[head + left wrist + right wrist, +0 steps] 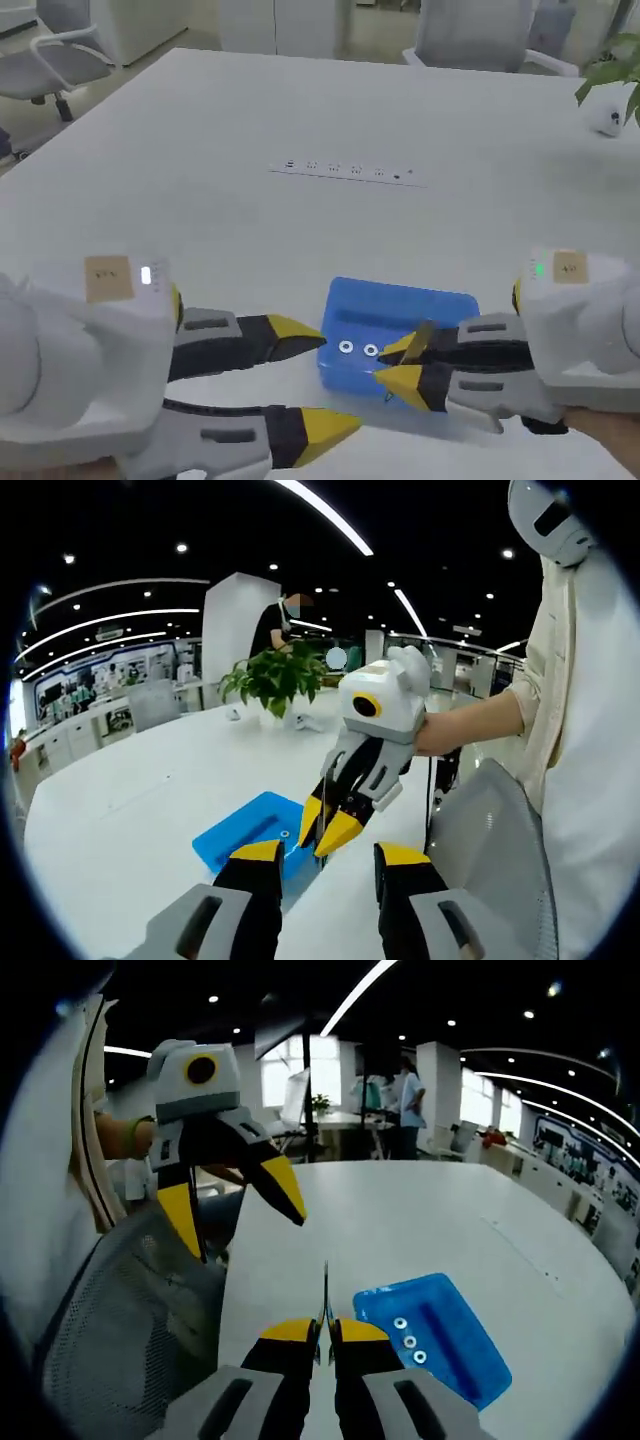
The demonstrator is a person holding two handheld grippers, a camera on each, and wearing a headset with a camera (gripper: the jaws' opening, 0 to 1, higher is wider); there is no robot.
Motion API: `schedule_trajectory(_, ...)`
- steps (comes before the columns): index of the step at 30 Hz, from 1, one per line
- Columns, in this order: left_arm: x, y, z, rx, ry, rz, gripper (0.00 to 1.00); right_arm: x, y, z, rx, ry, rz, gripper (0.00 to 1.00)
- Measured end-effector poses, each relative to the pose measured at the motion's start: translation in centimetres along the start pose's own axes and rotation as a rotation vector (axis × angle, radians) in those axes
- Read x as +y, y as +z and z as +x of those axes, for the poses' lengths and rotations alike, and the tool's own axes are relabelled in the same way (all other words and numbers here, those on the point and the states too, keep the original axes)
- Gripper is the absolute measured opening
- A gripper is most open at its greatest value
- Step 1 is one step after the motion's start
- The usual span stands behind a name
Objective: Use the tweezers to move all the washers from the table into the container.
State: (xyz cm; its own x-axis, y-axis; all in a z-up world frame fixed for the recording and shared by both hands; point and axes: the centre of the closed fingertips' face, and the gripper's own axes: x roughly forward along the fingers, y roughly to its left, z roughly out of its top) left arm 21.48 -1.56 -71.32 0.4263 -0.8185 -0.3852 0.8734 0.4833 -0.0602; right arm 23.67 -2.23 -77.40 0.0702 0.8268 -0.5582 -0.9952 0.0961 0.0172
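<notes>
A blue container (400, 305) lies on the white table (300, 230) close to the near edge, with two washers (357, 348) showing inside it. In the right gripper view the container (455, 1345) holds three washers (409, 1340) in a row. My right gripper (388, 362) is shut on thin metal tweezers (325, 1295), whose points stick out past the jaws beside the container's near edge. My left gripper (338, 383) stands open with nothing between its jaws, just left of the container (245, 832). The two grippers face each other, the right gripper (328, 832) and the left gripper (240, 1225).
A row of sockets (350, 170) is set into the table's middle. A green plant (612, 70) and a small white object (603, 120) stand at the far right. Grey chairs (60, 50) ring the table, and a mesh chair (490, 850) is close behind me.
</notes>
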Motion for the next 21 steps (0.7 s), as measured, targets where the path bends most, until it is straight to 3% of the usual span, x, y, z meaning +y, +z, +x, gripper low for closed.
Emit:
schedule_trajectory(5,-2.2,0.1,1.6,0.018,-0.102,0.031,0.24,2.5,-2.1,-0.3,0.078,0.069,-0.060,0.04)
schedule_trajectory(10,-4.0,-0.1,3.1,0.051,-0.177,0.087,0.15,4.4,-3.2,-0.4,0.110,0.114,-0.088,0.04)
schedule_trajectory(15,-4.9,-0.2,4.3,0.079,-0.236,0.127,0.06,5.1,-4.3,-0.6,0.150,0.115,-0.117,0.04)
schedule_trajectory(21,-5.7,-0.9,5.4,0.129,-0.317,0.164,0.00,4.8,-5.5,-1.3,0.180,0.070,-0.108,0.04)
